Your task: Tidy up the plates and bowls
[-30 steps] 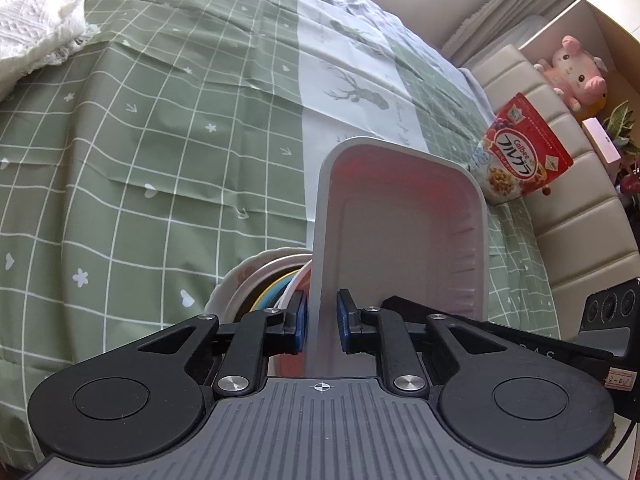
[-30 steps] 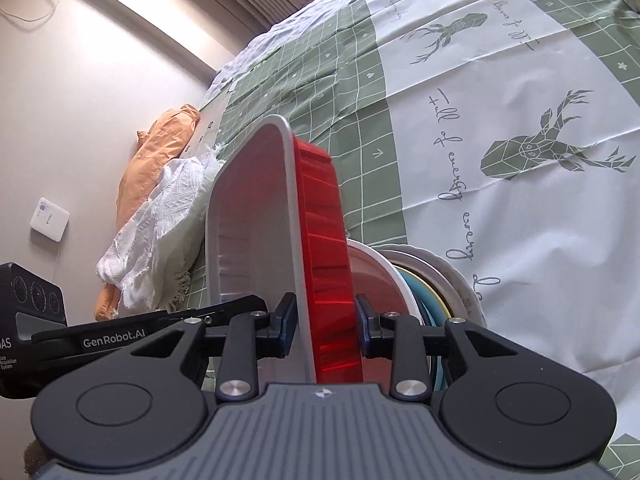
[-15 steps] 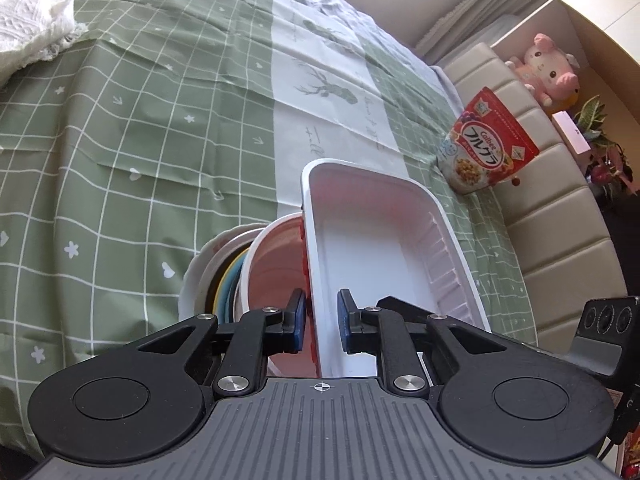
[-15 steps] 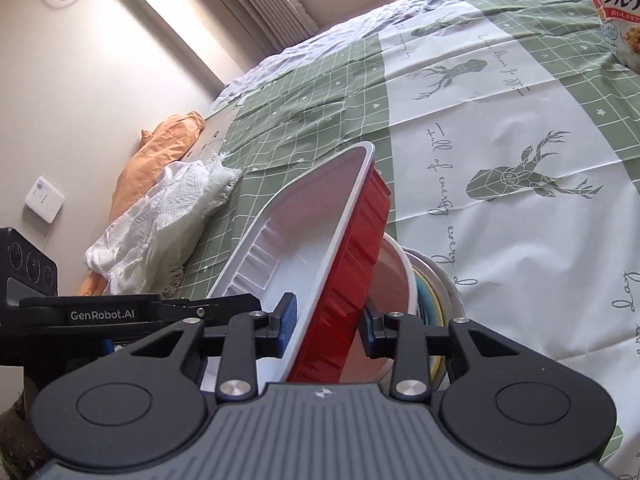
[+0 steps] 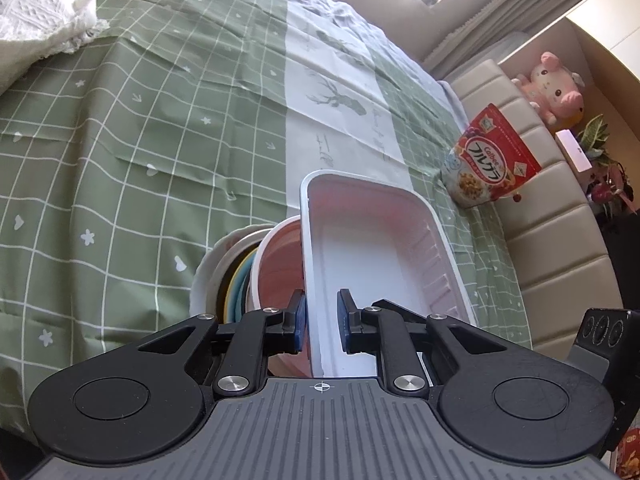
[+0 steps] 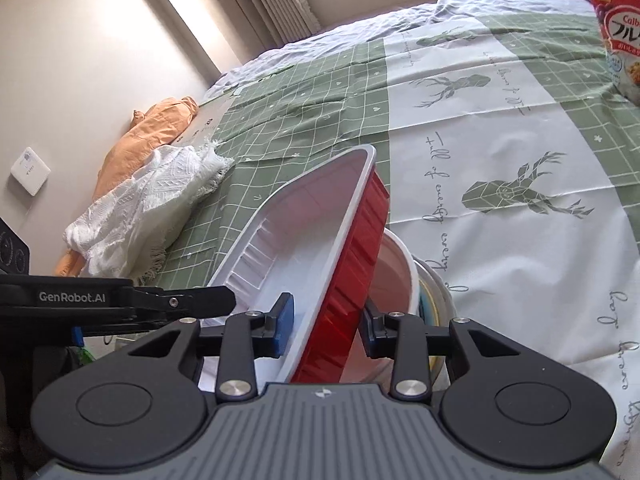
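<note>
A rectangular tray point(image 5: 372, 248), white inside and red outside point(image 6: 348, 272), hangs tilted over a round white bowl point(image 5: 280, 252) that sits on a stack of plates point(image 5: 224, 268). My left gripper point(image 5: 322, 320) is shut on the tray's near wall. My right gripper point(image 6: 326, 320) straddles the tray's long red wall; its jaws are opening, and the inner pad stands clear of the white side. In the right wrist view, the bowl point(image 6: 394, 276) and the plates point(image 6: 436, 292) show under the tray. The left gripper's finger point(image 6: 192, 300) reaches in from the left.
All of this is on a green checked cloth point(image 5: 120, 120) with a white deer strip. A cereal bag point(image 5: 490, 160) leans against a padded beige backrest point(image 5: 560, 240) at the right. A white knitted cloth point(image 6: 152, 208) and an orange one point(image 6: 148, 136) lie at the left edge.
The tray has tipped from nearly upright to a lower slant over the bowl. The right gripper's jaws have widened off the tray wall. The left gripper's grip is unchanged.
</note>
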{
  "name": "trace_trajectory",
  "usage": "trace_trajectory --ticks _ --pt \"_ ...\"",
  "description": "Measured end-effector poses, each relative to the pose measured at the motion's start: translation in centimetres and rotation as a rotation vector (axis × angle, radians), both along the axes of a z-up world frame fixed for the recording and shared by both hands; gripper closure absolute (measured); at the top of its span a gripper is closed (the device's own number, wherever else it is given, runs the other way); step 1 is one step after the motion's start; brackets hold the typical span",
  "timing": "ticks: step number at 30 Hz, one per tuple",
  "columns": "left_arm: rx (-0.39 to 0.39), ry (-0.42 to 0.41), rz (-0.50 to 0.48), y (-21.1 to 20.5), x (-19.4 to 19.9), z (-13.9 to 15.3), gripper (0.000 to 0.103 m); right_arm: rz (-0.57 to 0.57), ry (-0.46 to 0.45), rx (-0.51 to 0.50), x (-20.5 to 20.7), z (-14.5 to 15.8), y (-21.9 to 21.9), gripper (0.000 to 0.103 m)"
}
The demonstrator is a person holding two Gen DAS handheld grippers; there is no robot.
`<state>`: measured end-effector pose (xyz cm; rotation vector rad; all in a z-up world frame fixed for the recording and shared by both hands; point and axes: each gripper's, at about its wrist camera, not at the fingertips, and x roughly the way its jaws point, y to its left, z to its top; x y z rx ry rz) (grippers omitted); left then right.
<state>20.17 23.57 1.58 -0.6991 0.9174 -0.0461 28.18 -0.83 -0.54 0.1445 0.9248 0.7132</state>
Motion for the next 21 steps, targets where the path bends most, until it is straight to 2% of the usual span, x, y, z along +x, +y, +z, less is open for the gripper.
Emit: trace_trajectory --ticks 3,10,16,21 --pt "0.009 0.005 0.012 0.1 0.0 0.0 0.085 -0.005 -0.013 0.004 -0.1 0.0 -0.7 0.063" --pt "-0.003 0.002 0.008 0.1 0.4 0.0 0.085 -0.067 -0.037 0.037 0.2 0.4 -2.4 0.063" --pt "-0.004 0.001 -0.021 -0.4 0.4 0.0 0.085 -0.040 0.001 0.029 0.1 -0.4 -2.4 0.070" --pt "-0.011 0.011 -0.017 -0.2 0.2 -0.3 0.085 -0.024 0.019 0.022 -0.6 -1.1 -2.1 0.070"
